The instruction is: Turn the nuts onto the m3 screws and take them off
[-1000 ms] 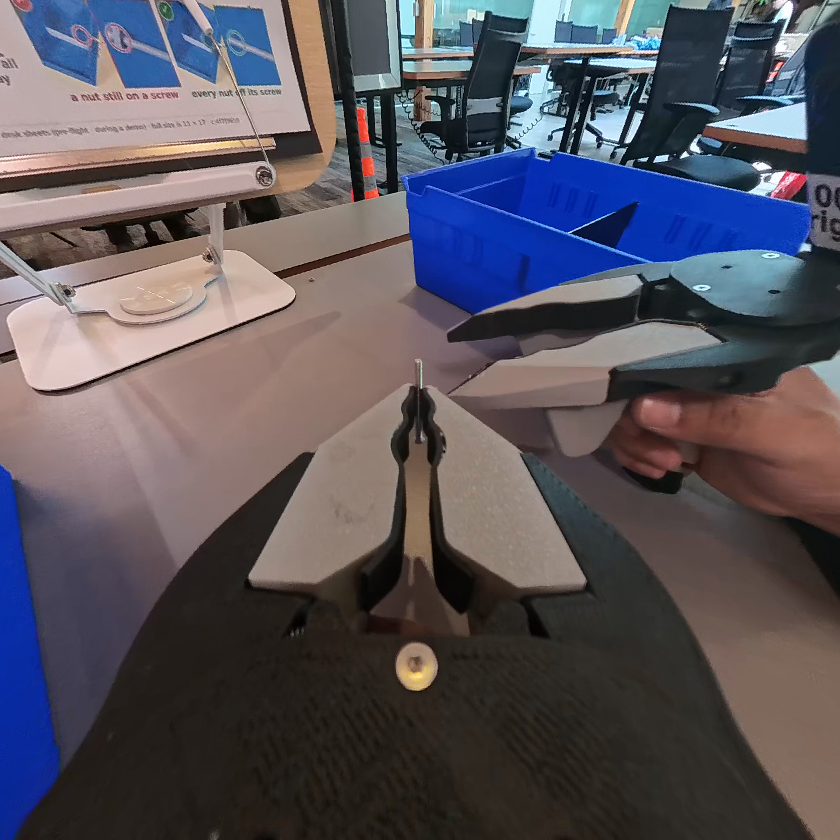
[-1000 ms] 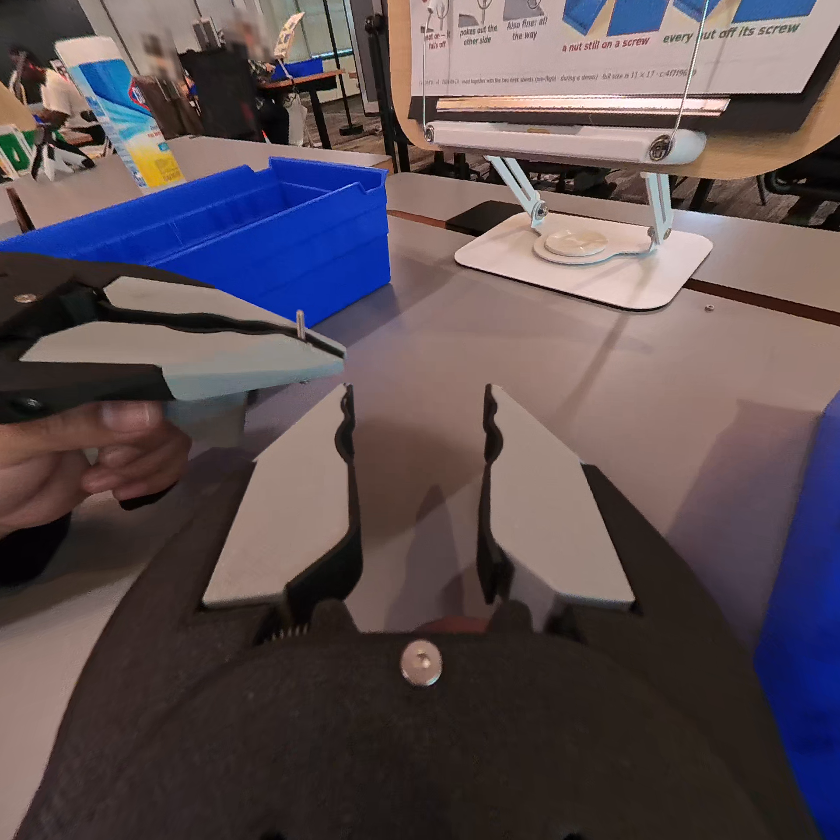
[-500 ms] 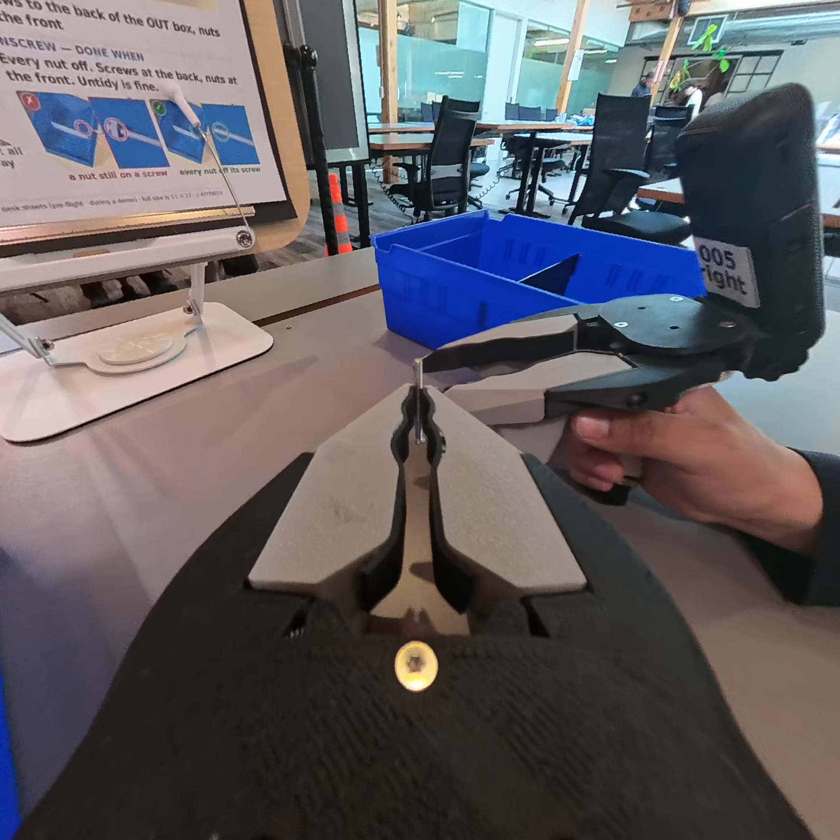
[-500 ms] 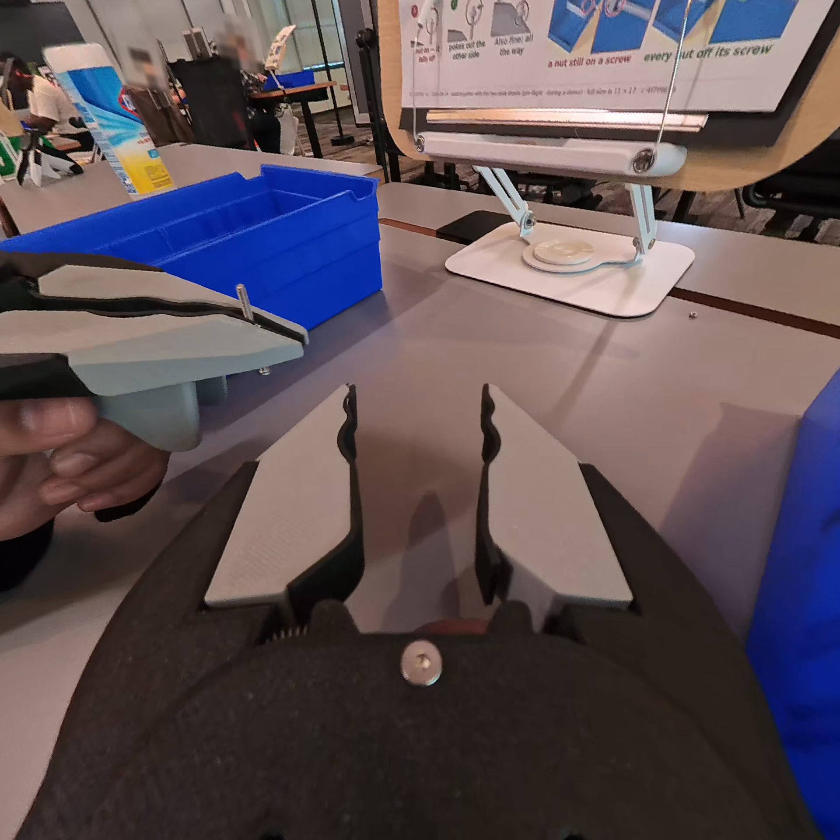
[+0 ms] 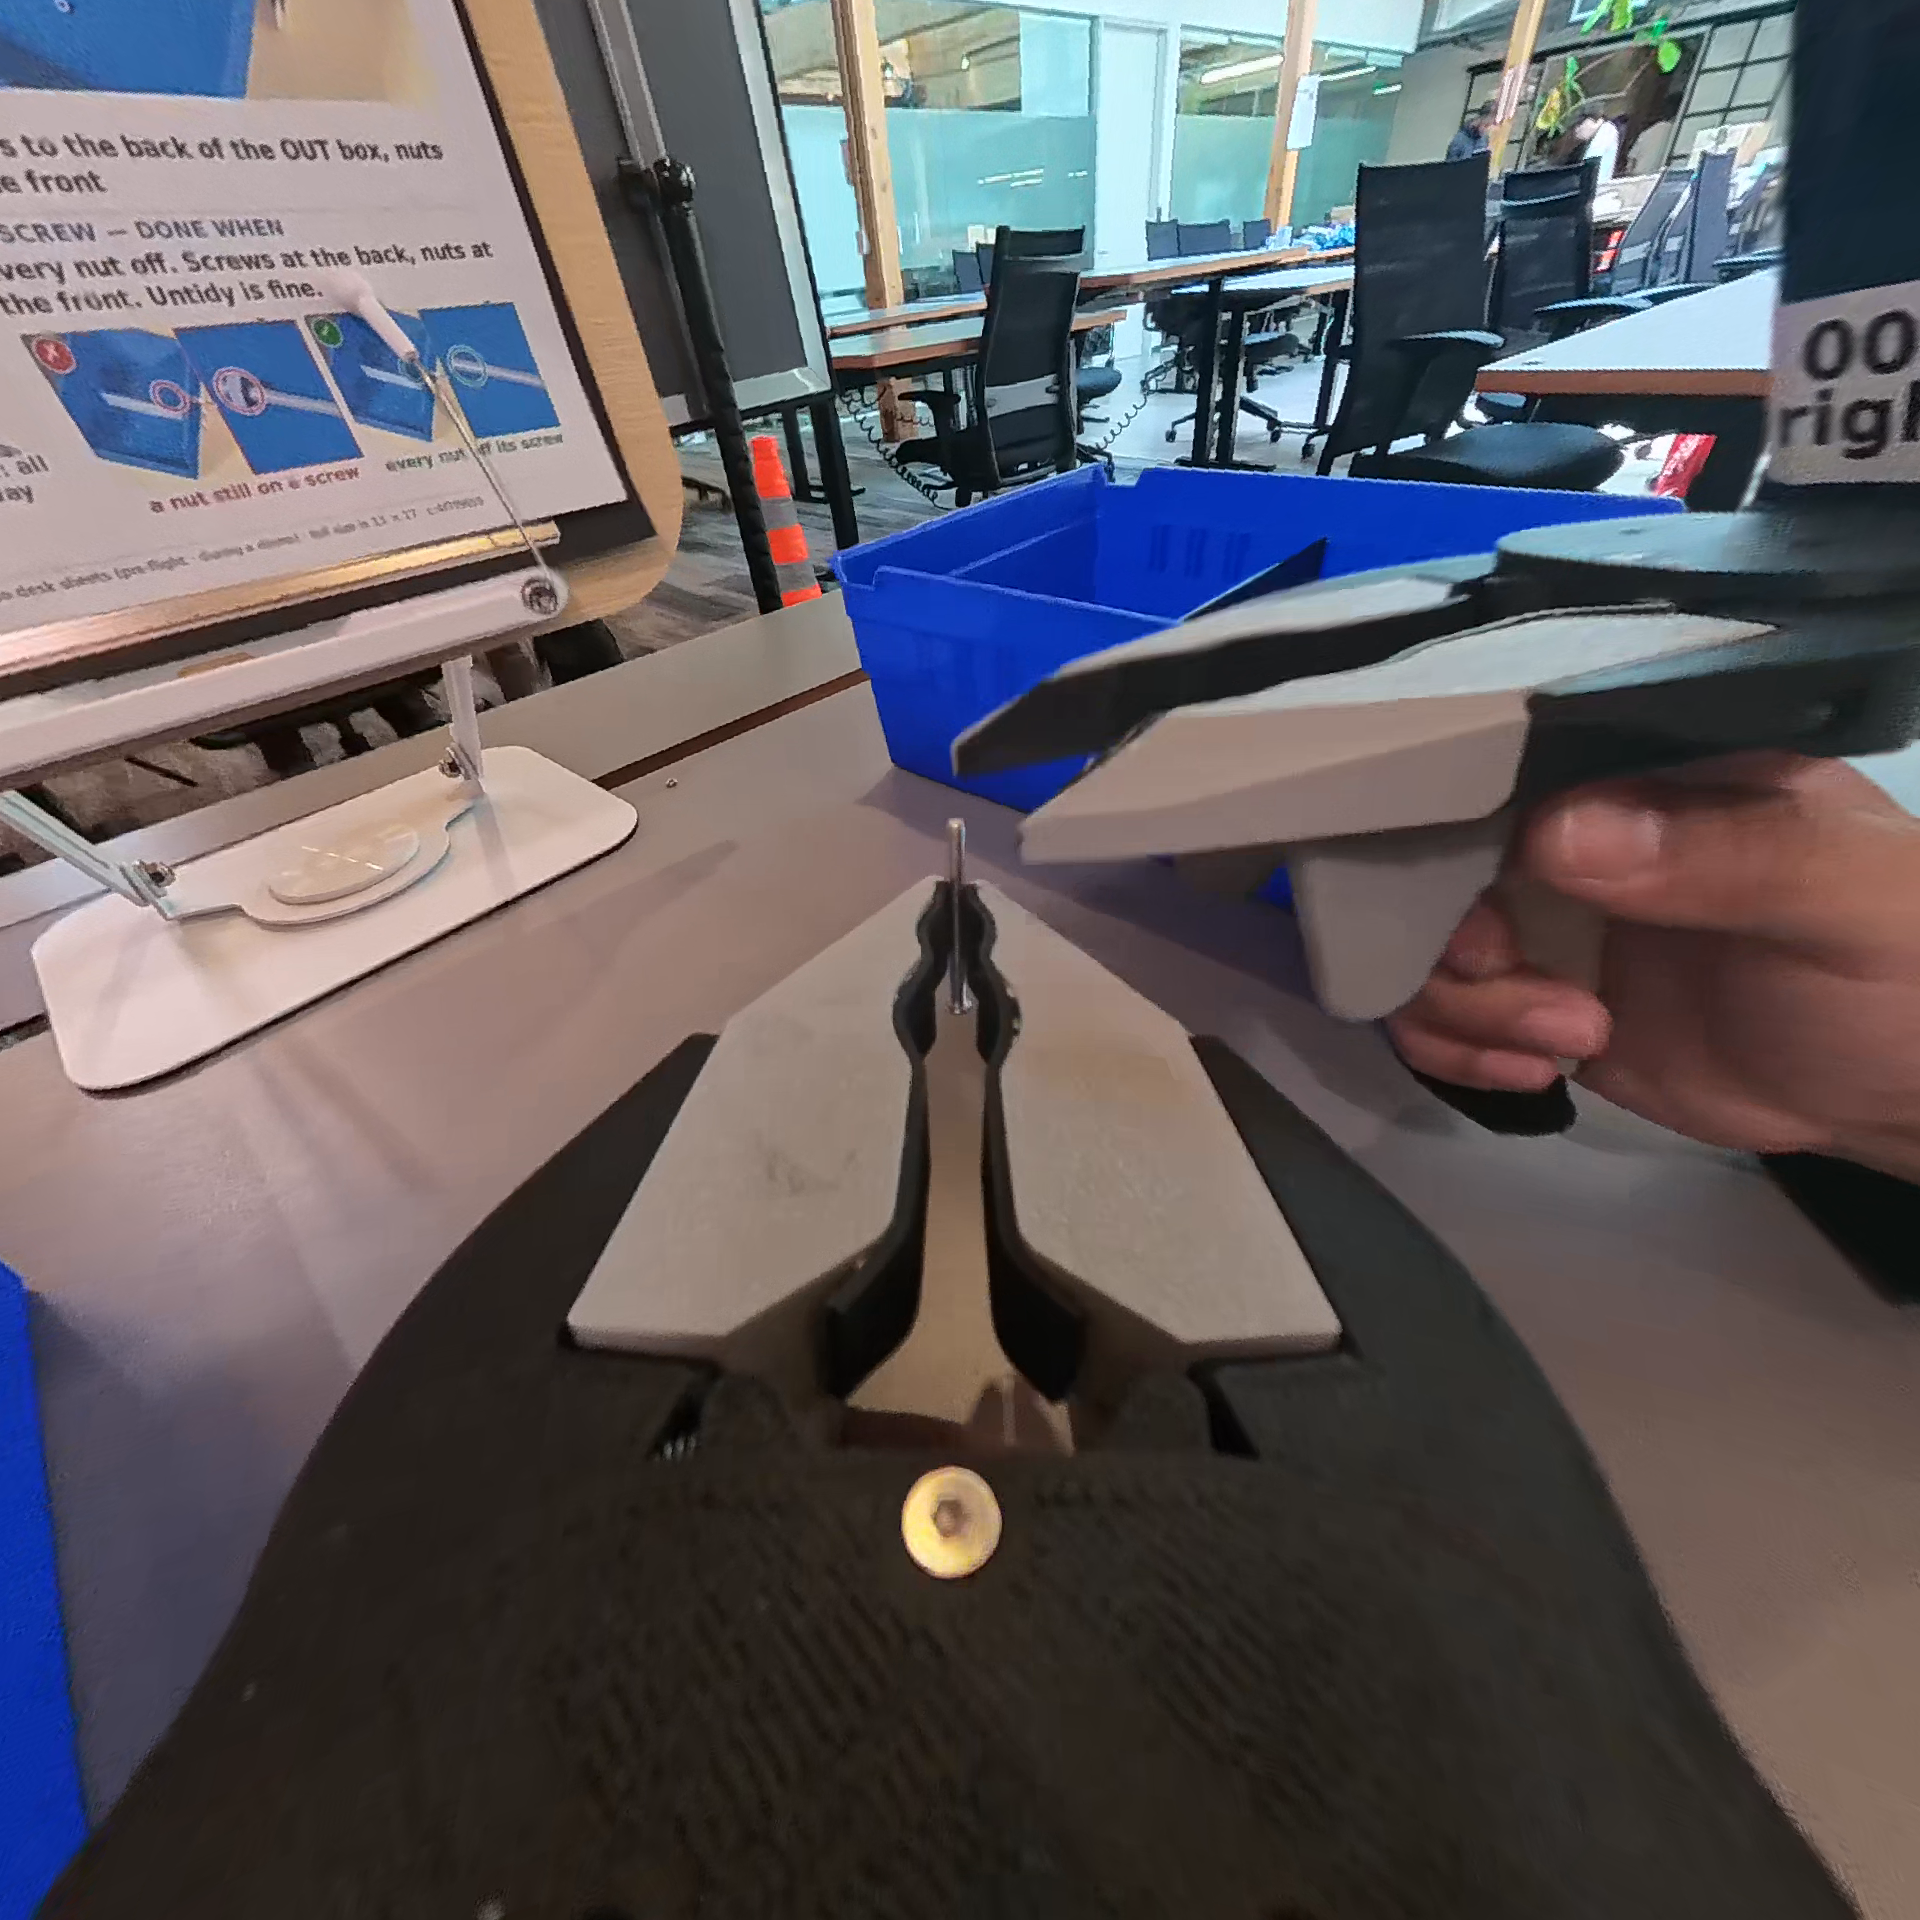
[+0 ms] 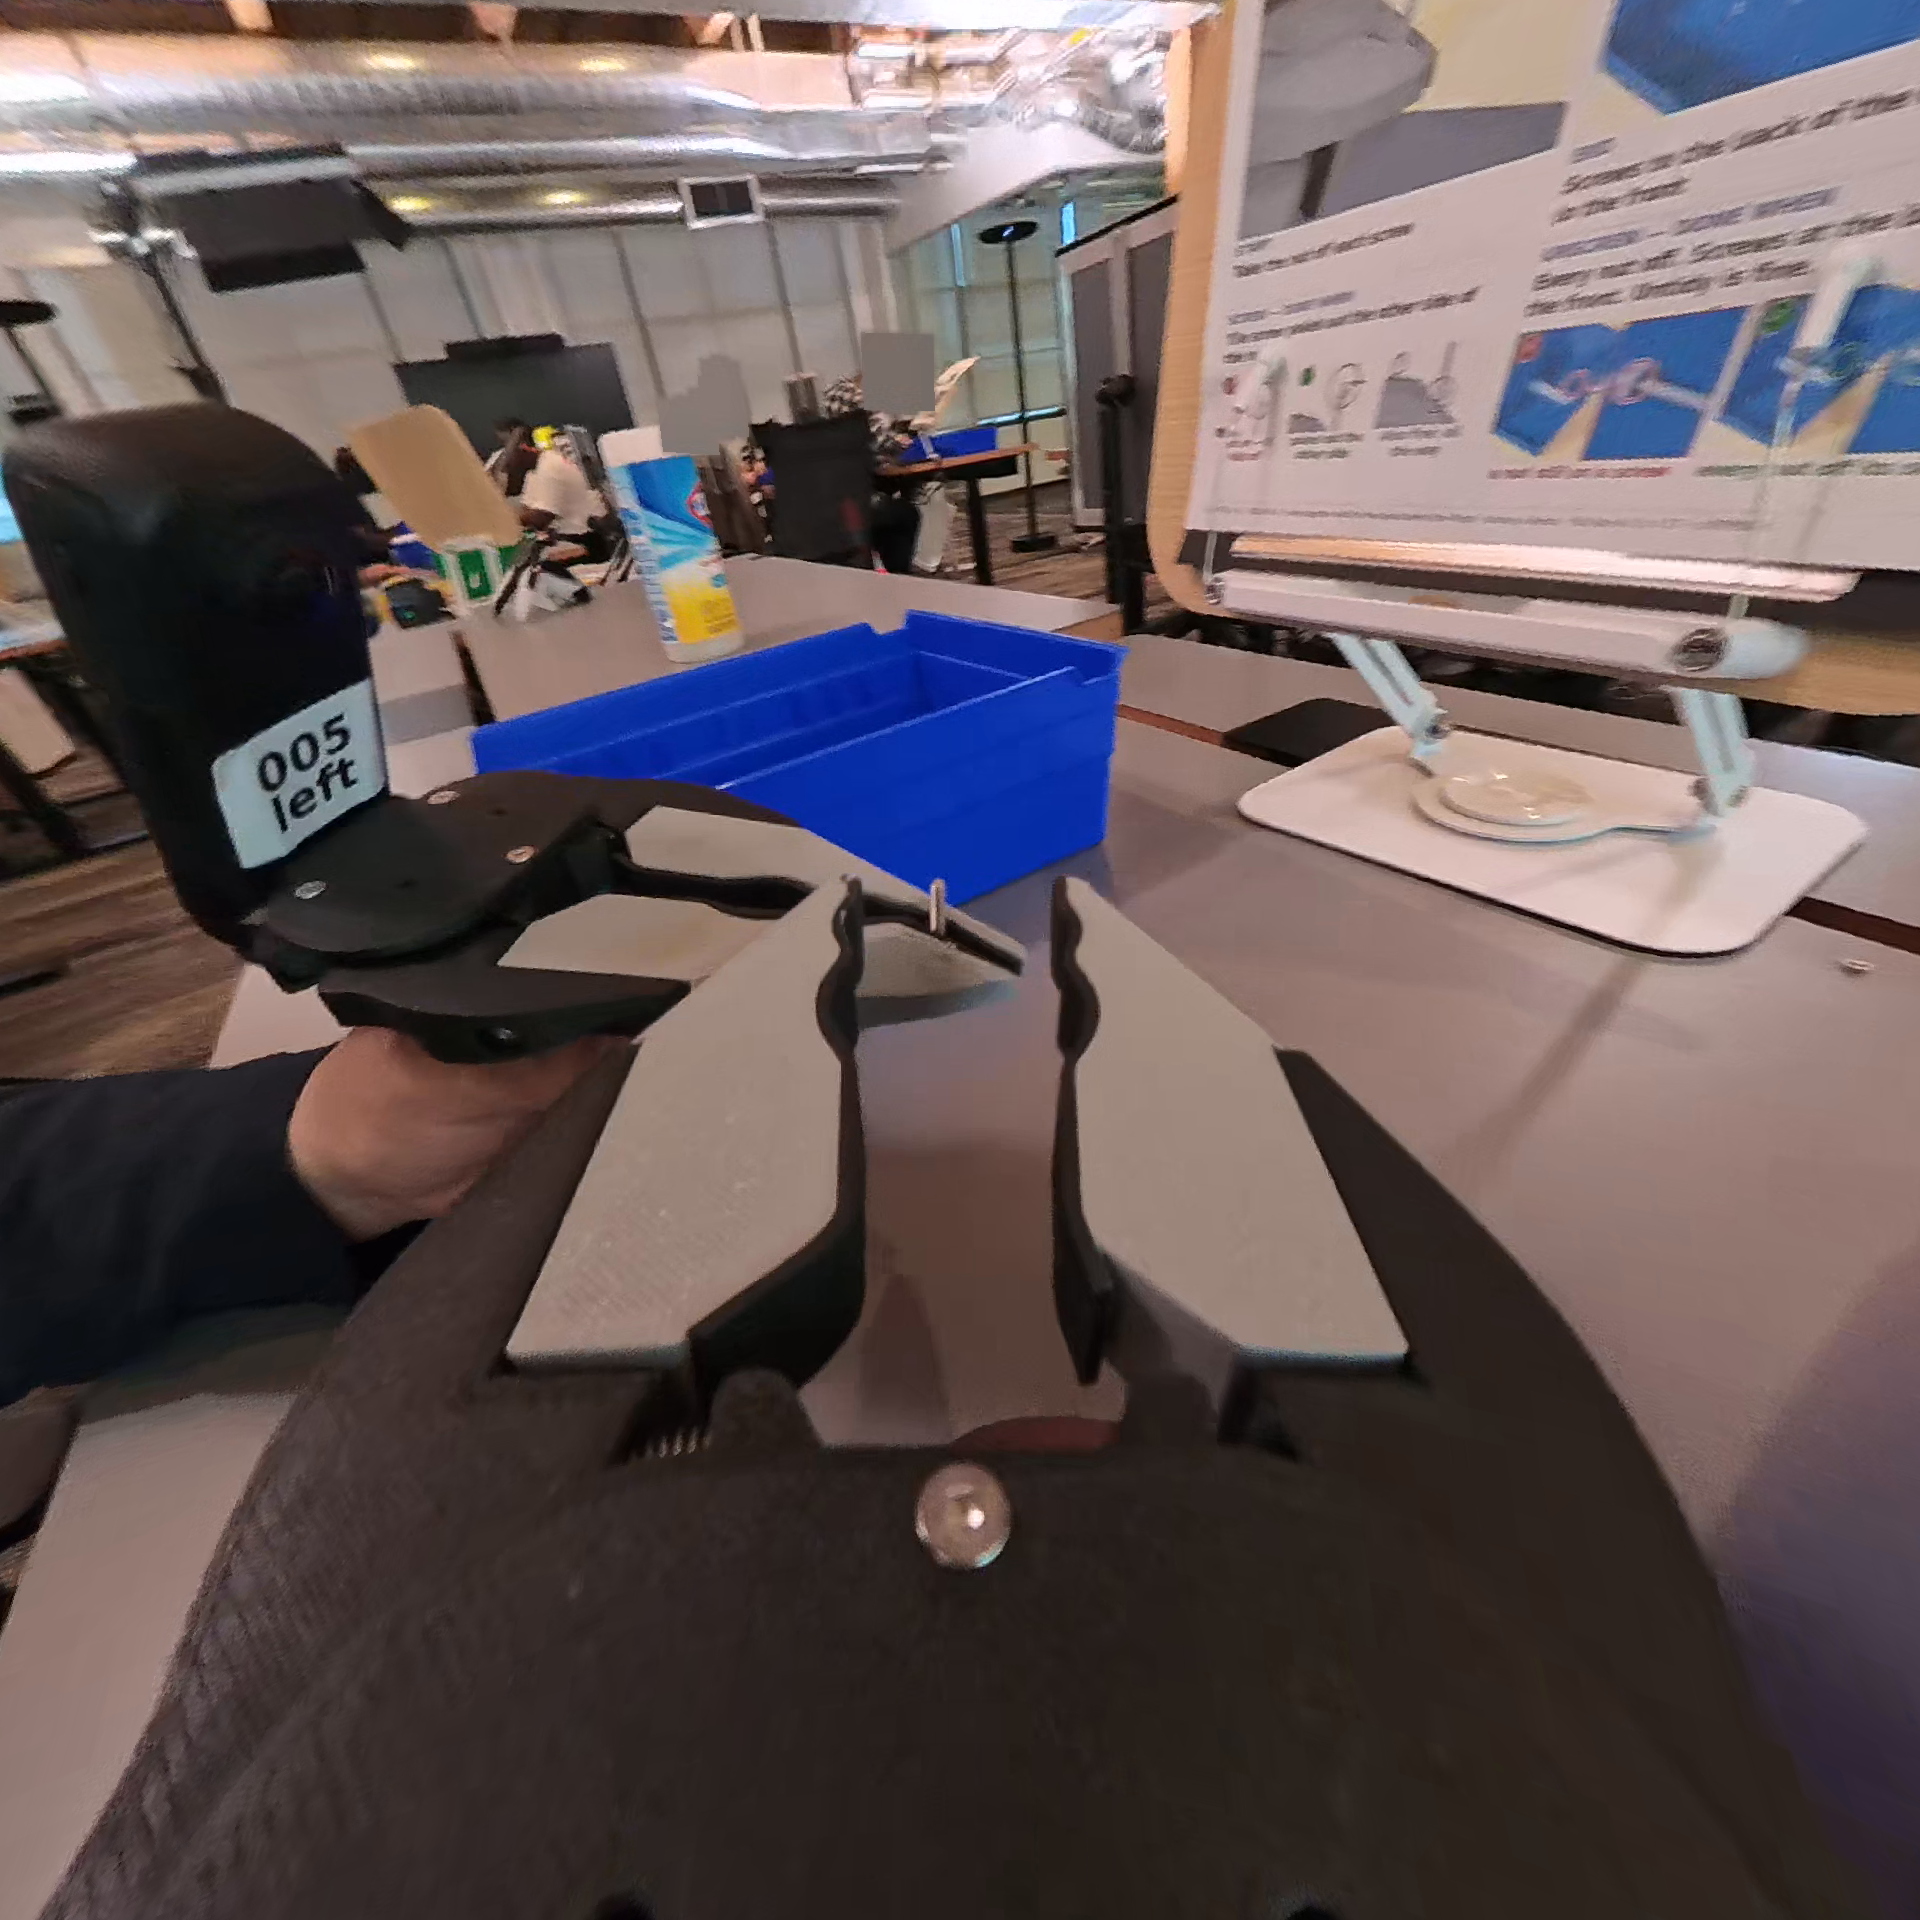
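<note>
A thin silver screw (image 5: 956,914) is pinched upright between the tips of the left gripper (image 5: 956,940), whose grey fingers (image 5: 831,1122) are pressed together around it, the shank poking up above them. In the right wrist view the same screw (image 6: 938,906) is seen standing out of the left gripper (image 6: 961,935), which is held in a hand (image 6: 416,1127) in a dark sleeve. The right gripper (image 6: 954,945) is seen with its jaws parted and nothing between them; only grey table (image 6: 1455,1091) is shown through the gap. From the left wrist view the right gripper (image 5: 997,790) is found just beside the screw, to its right and a little above, tips apart and pointing toward it, gripped by a hand (image 5: 1714,977). No nut can be made out on the screw; it is too small to tell. A blue bin (image 5: 997,644) with a divider is seen behind the right gripper on the table, and a second blue bin (image 6: 831,748) is placed behind the left one. An instruction sheet (image 5: 260,343) is propped on a white stand (image 5: 343,883) at the far side of the table. A tiny metal part (image 6: 1849,965), kind not discernible, is spotted lying near the stand's base.
</note>
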Demonstrator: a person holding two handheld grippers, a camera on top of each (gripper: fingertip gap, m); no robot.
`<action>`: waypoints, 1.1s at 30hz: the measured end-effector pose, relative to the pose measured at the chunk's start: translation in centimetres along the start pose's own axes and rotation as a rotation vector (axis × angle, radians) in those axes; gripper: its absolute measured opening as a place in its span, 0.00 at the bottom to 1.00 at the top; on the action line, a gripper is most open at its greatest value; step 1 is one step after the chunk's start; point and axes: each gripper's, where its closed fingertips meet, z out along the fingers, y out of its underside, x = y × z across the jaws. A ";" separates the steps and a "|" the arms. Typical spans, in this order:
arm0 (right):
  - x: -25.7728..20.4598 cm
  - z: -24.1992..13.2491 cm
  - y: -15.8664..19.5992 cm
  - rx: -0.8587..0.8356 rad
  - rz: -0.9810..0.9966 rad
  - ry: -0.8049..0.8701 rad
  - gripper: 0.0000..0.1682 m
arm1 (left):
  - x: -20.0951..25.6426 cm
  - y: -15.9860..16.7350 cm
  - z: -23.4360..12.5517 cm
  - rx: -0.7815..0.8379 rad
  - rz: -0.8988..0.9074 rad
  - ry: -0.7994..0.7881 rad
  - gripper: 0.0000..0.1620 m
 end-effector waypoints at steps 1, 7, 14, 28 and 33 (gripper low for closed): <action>-0.2 0.2 0.4 -0.020 0.006 -0.017 0.16 | 0.2 -0.2 0.0 0.012 0.017 0.002 0.00; -0.6 0.2 0.8 -0.030 0.078 -0.093 0.00 | 0.8 0.0 0.1 0.006 0.096 -0.006 0.00; 1.2 -0.3 0.6 -0.045 0.008 0.046 0.00 | 0.4 0.8 0.4 -0.026 0.067 -0.026 0.07; 3.3 -1.4 -0.8 -0.016 -0.150 0.279 0.00 | -0.3 1.7 0.6 -0.072 -0.032 -0.020 0.20; 1.8 -6.4 -9.3 0.313 -0.151 0.325 0.00 | -0.4 2.9 1.0 -0.130 0.008 -0.024 0.18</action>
